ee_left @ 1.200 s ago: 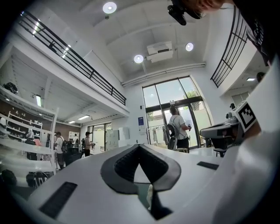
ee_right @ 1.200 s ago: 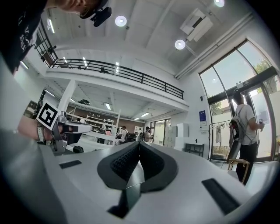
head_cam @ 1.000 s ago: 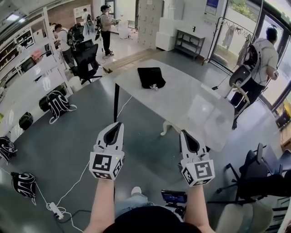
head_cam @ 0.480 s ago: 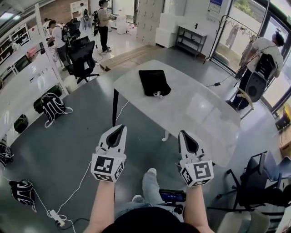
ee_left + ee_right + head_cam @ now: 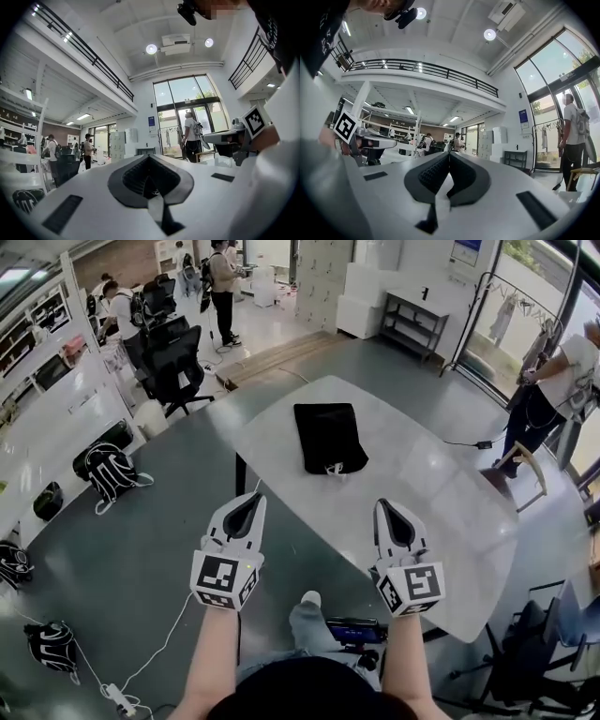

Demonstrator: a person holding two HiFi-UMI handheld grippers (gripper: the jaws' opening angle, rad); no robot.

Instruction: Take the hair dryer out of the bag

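Pale table [image 5: 441, 493] in a big hall is carrying a flat black bag [image 5: 328, 435], upper centre of the frame.
The bag's content is hidden; left gripper [image 5: 250, 499] and right gripper [image 5: 384, 506] are hovering lower down at the near edge, both closed and empty.

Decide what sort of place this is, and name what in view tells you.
Probably an open-plan office or workshop hall. Office chairs stand on the open floor, shelves run along one wall, and a railed gallery overlooks the high room.
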